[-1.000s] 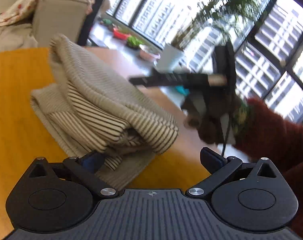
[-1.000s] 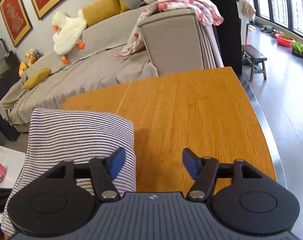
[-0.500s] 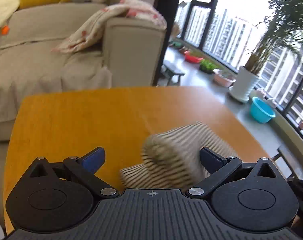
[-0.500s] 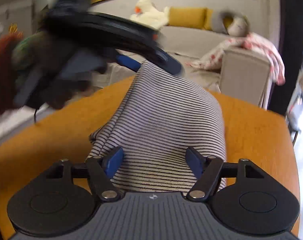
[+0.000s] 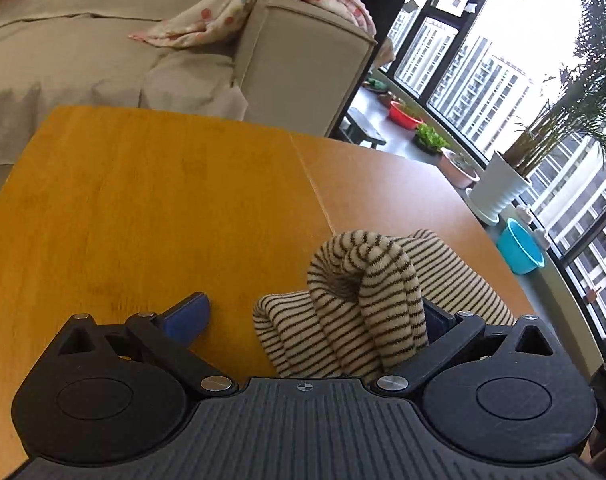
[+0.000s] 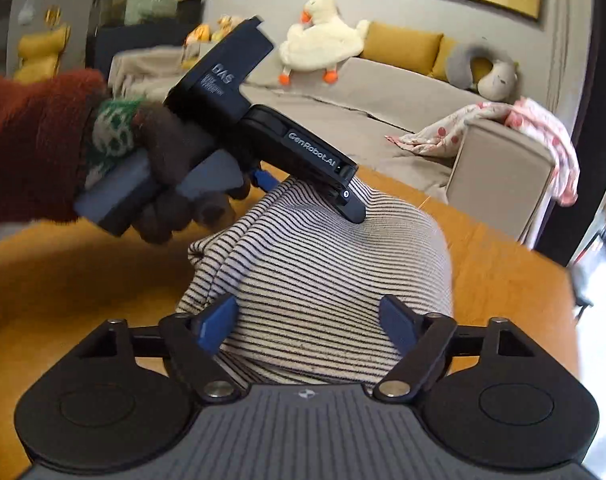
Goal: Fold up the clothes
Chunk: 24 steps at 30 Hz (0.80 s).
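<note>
Left wrist view: left gripper (image 5: pixel 315 316), black body with blue-padded fingers, jaws spread wide; a raised roll of the cream knitted garment with dark narrow stripes (image 5: pixel 367 300) sits between them, pressed against the right-hand finger, clear of the left-hand one. Garment bunched on the orange-brown wooden table (image 5: pixel 143 208), toward its window-side edge. Beyond the table's far edge: grey fabric sofa (image 5: pixel 295 48) with pink spotted blanket (image 5: pixel 239 16) over its arm.

Right wrist view: right gripper (image 6: pixel 309 326), jaws apart, straddling the garment's near mound; whether the pads touch the cloth cannot be told. Left gripper held by a brown-gloved hand (image 6: pixel 171 184), resting on the mound's far side
</note>
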Tool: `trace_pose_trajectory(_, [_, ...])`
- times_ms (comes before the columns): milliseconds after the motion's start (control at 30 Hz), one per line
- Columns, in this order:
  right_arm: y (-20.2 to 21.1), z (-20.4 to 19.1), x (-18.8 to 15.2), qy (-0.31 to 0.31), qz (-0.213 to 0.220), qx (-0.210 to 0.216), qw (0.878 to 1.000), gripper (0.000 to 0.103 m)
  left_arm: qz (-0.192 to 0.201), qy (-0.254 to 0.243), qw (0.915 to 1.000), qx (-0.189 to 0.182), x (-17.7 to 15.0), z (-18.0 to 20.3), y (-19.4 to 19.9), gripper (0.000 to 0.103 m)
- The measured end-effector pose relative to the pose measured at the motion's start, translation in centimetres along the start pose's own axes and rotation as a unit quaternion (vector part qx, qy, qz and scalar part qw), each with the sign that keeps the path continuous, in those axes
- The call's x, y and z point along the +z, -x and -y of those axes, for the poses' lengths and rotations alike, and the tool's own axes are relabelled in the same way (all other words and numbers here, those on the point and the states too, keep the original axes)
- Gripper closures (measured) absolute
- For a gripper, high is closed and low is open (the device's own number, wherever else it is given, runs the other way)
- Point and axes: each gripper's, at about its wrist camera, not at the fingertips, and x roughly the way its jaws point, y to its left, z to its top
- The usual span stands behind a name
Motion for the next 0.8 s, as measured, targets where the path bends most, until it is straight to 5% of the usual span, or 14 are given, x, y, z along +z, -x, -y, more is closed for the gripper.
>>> trace_pose_trajectory(200, [0.0, -0.6, -0.4, -0.031, 0.005, 0.000, 0.999, 0.010, -0.002, 0.011, 0.9998, -0.017, 0.1, -0.3, 0.0, 0.000])
trace_pose_trajectory(233, [-0.1, -0.4, -0.2, -0.045, 0.004, 0.006, 0.999, 0.001, -0.003, 0.017, 0.9996, -0.025, 0.1, -0.5, -0.1, 0.000])
trace_pose_trajectory(367, [-0.8, 0.0, 0.3, -0.092, -0.017, 0.012, 0.996, 0.000, -0.021, 0.043, 0.9958, -0.078, 0.3, -1.0, -0.3, 0.000])
trace_pose_trajectory(500, [-1.0, -0.2, 0.4, -0.079, -0.025, 0.009, 0.996, 0.000, -0.013, 0.052, 0.9957, -0.076, -0.2, -0.8, 0.3, 0.001])
trace_pose_trajectory(633, [1.0, 0.1, 0.5, -0.062, 0.007, -0.009, 0.998, 0.000, 0.032, 0.055, 0.9957, -0.067, -1.4, -0.9, 3.4, 0.022])
trace_pose_trajectory(800, [3.3, -1.6, -1.1, 0.022, 0.079, -0.103, 0.991, 0.003, 0.077, 0.026, 0.9958, -0.041, -3.9, 0.7, 7.8, 0.057])
